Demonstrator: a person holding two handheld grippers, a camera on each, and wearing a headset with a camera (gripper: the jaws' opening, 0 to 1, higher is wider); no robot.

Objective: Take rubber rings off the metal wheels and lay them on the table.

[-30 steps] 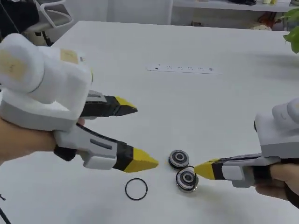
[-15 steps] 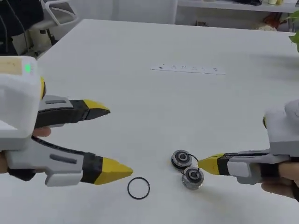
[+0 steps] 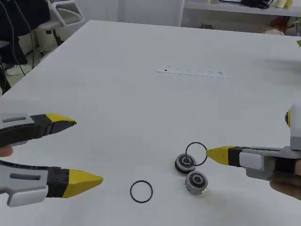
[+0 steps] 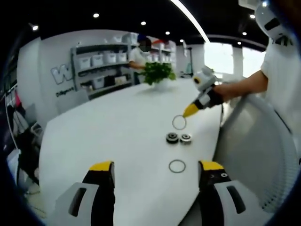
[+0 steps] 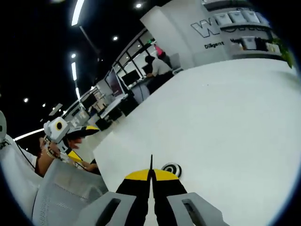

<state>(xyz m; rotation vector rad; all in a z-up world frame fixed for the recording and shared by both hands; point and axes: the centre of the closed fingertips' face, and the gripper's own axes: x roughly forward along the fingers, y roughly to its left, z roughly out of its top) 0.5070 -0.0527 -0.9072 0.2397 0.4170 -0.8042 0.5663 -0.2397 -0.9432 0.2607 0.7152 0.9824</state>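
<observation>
Above white table (image 3: 141, 94), right tongs (image 3: 209, 154) pinch ring (image 3: 196, 142) aloft.

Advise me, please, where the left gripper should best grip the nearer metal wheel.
Across its outer rim, probably: the nearer wheel lies hub up. Bring the open left gripper in from the left; the other wheel crowds its far side.

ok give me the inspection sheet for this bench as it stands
surface: white table, clean where it shows
job's things: far wheel and near wheel close together; one rubber ring flat on the table; second ring held up over the far wheel
clutter: socket strip set into the far side
grippers: left tool open, holding nothing; right tool shut on the second ring
cables: nothing seen on the table
surroundings: chair, shelves, potted plant
</observation>
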